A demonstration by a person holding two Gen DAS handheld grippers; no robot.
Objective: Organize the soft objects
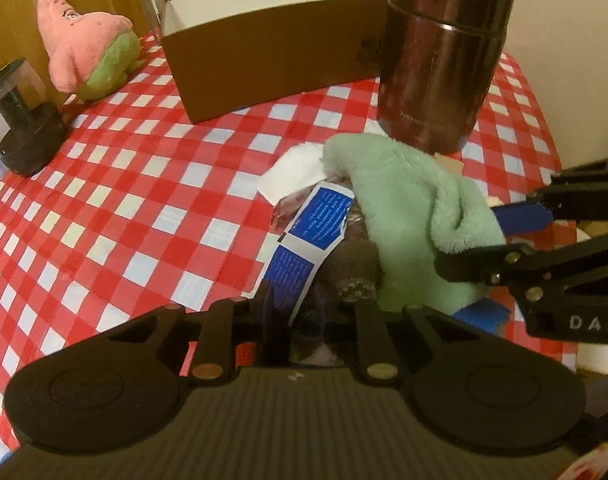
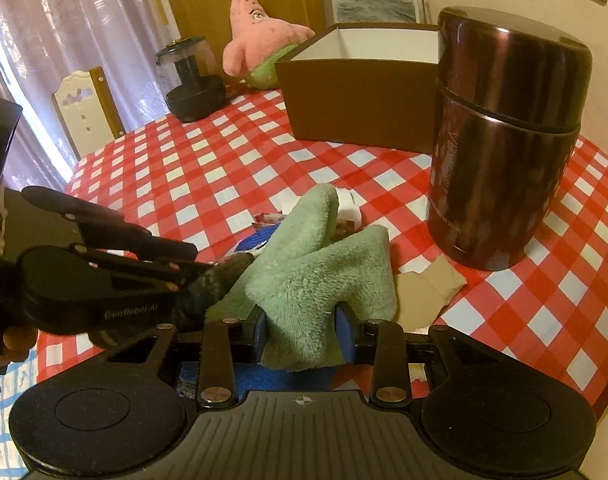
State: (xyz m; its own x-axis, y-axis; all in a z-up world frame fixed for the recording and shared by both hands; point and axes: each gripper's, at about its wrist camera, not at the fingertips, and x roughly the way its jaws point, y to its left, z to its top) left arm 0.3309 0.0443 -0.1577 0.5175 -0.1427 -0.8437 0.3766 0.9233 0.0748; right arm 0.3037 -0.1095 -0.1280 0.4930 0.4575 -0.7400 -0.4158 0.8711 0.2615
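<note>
A mint-green fluffy cloth point(image 2: 315, 268) lies bunched on the red-and-white checked table point(image 2: 224, 168). My right gripper point(image 2: 304, 320) is shut on its near fold. In the left wrist view the same cloth point(image 1: 415, 208) runs into the right gripper point(image 1: 483, 236) at the right edge. A dark brown fuzzy sock point(image 2: 220, 276) hangs from the fingertips of my left gripper point(image 2: 202, 264), which is pinched on it. In the left wrist view the sock point(image 1: 351, 268) sits just ahead of the left gripper point(image 1: 304, 312), beside a blue-and-white packet point(image 1: 307, 240).
An open brown box point(image 2: 359, 100) stands at the back, with a pink star plush point(image 2: 256, 36) to its left. A tall brown metal jar point(image 2: 503, 140) is close on the right. A white folded piece point(image 1: 292, 172), a beige cloth point(image 2: 427, 284), a black domed appliance point(image 2: 192, 80) and a chair back point(image 2: 88, 108) are nearby.
</note>
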